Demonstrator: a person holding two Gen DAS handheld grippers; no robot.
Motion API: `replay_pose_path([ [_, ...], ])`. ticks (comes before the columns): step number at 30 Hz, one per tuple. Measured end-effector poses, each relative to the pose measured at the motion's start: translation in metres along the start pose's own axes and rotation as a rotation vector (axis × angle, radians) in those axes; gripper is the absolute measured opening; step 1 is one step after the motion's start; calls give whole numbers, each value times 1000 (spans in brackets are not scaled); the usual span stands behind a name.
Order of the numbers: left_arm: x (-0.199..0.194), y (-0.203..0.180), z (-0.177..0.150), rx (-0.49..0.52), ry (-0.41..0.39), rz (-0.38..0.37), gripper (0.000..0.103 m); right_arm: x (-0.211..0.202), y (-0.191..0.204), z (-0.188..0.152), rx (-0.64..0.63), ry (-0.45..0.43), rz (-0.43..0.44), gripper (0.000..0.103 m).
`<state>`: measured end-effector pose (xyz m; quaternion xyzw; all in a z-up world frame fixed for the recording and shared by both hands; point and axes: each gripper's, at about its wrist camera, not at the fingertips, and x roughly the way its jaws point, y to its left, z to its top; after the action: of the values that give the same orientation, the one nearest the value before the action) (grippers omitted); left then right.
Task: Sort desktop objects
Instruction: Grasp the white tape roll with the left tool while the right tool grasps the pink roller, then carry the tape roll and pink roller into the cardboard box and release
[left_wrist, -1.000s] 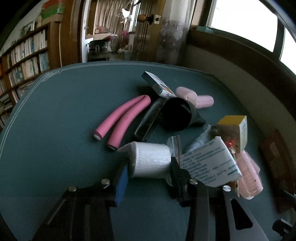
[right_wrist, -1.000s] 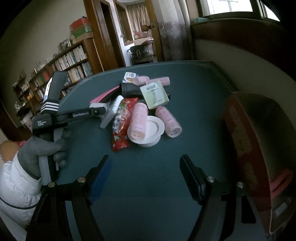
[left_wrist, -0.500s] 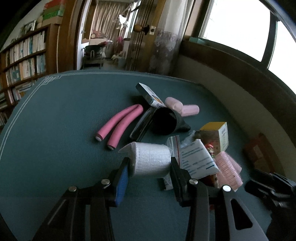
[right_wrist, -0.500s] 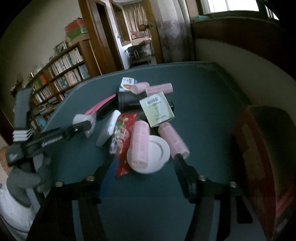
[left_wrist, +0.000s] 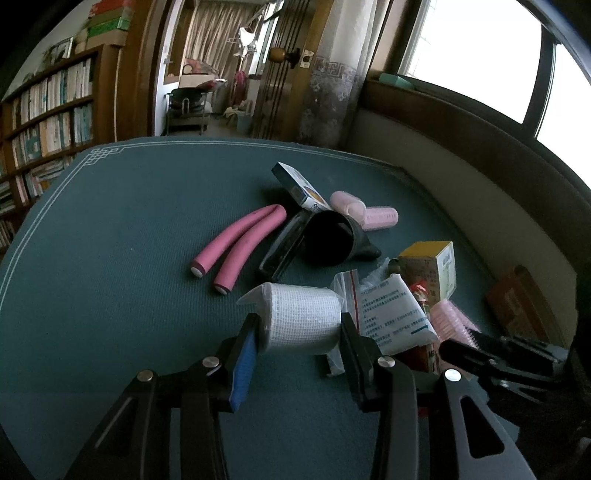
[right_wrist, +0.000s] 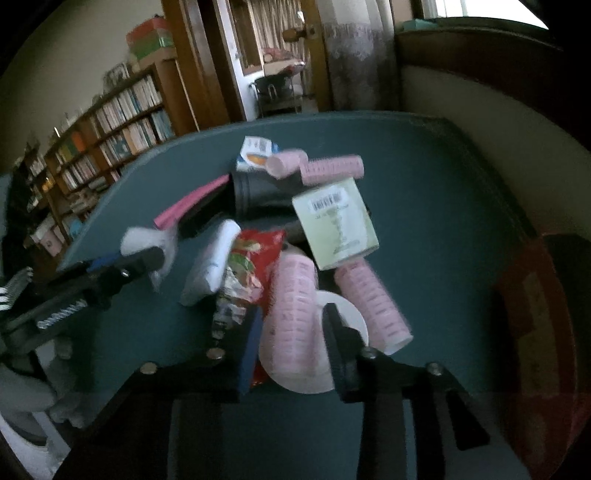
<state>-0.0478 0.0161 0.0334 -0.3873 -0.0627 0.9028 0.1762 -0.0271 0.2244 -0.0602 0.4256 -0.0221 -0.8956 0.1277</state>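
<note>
My left gripper (left_wrist: 297, 332) is shut on a white mesh bandage roll (left_wrist: 301, 319), held just above the green table (left_wrist: 110, 258). It also shows in the right wrist view (right_wrist: 144, 240). My right gripper (right_wrist: 291, 332) is open, its fingers on either side of a pink hair roller (right_wrist: 293, 314) that lies on a white lid (right_wrist: 343, 321). Beside it lie a second pink roller (right_wrist: 371, 302), a red snack packet (right_wrist: 247, 266), a white sachet (left_wrist: 391, 317) and a pale box (right_wrist: 334, 221).
Two pink foam rods (left_wrist: 240, 243), a black funnel-shaped nozzle (left_wrist: 332, 240), a black case (left_wrist: 284, 245), a small blue-white box (left_wrist: 299, 186) and two more pink rollers (left_wrist: 364, 214) lie further back. A brown cardboard box (right_wrist: 535, 332) stands at the right. A wall borders the table's right side.
My left gripper closed on the bandage roll and lifted it slightly. My right gripper moved forward into the pile and narrowed around the pink roller on the lid.
</note>
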Motion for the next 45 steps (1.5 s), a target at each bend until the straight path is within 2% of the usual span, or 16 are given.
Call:
replay_pose_path([
  [6, 3, 0, -2, -1, 12, 0, 44, -12, -2, -6, 5, -40, -1, 31],
  [23, -9, -20, -4, 47, -18, -5, 44, -80, -23, -30, 76, -141, -23, 31],
  [33, -26, -49, -7, 110, -52, 36, 44, -103, -43, -43, 117, -176, -26, 31],
  [45, -35, -105, -7, 192, -55, -15, 44, -143, -101, -59, 220, -254, -93, 31],
])
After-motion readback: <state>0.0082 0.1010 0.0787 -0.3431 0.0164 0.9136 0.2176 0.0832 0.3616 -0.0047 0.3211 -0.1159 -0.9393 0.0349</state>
